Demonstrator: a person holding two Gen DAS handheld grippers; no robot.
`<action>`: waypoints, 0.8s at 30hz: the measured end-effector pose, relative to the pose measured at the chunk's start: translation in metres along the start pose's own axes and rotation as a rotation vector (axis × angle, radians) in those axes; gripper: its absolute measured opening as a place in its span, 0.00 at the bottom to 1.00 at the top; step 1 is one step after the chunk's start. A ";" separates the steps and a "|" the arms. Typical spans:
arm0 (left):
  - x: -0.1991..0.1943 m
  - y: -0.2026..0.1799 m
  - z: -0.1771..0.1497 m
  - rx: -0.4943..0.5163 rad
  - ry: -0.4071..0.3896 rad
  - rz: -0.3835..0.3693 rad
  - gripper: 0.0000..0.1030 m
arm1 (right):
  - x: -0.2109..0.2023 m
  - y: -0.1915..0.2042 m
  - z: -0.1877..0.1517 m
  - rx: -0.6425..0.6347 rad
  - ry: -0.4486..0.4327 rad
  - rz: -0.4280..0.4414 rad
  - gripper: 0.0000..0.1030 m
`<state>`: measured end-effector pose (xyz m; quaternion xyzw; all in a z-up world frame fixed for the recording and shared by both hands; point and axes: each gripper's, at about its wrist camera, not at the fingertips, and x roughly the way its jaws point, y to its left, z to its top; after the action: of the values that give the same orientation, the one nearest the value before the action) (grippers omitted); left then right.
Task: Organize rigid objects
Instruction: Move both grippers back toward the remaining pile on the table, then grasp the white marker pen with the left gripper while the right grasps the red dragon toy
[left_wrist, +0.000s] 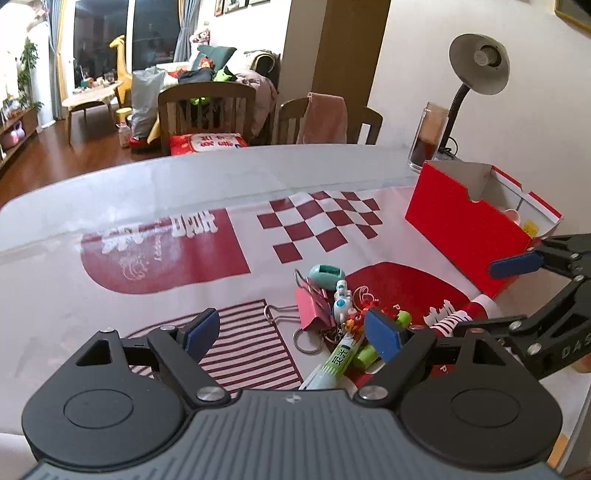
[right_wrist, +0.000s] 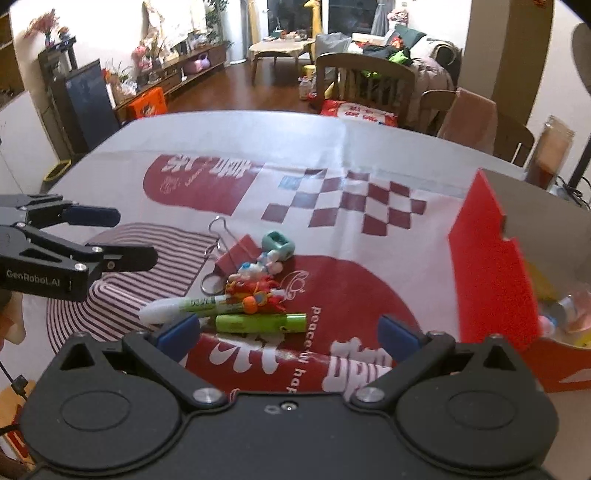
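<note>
A small pile lies on the red and white mat: a pink binder clip (left_wrist: 313, 304) (right_wrist: 233, 254), a teal sharpener (left_wrist: 327, 275) (right_wrist: 279, 244), a white figure keychain (left_wrist: 341, 300) (right_wrist: 258, 266), a red charm (right_wrist: 255, 291), a white and green pen (left_wrist: 334, 363) (right_wrist: 184, 308) and a green tube (right_wrist: 260, 323). My left gripper (left_wrist: 295, 332) is open and empty, just in front of the pile. My right gripper (right_wrist: 290, 334) is open and empty, just short of the green tube. A red open box (left_wrist: 472, 229) (right_wrist: 491, 273) stands to the right, with some items inside.
A desk lamp (left_wrist: 476, 66) and a glass jar (left_wrist: 430, 133) (right_wrist: 550, 151) stand behind the box by the wall. Wooden chairs (left_wrist: 207, 110) (right_wrist: 365, 81) line the table's far edge. The right gripper shows at the right in the left wrist view (left_wrist: 517, 291).
</note>
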<state>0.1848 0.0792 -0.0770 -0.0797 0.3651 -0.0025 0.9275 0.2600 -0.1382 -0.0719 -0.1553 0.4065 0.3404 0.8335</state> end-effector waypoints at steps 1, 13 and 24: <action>0.004 0.002 -0.002 0.003 0.008 -0.008 0.83 | 0.004 0.002 -0.001 -0.009 0.006 -0.001 0.99; 0.031 -0.008 -0.033 0.132 0.066 -0.118 0.83 | 0.047 0.006 0.012 -0.072 0.046 0.020 0.93; 0.056 -0.009 -0.035 0.133 0.114 -0.156 0.70 | 0.079 0.012 0.025 -0.108 0.084 0.108 0.73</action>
<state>0.2029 0.0618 -0.1388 -0.0460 0.4088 -0.1035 0.9055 0.3008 -0.0813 -0.1177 -0.1921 0.4301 0.3992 0.7866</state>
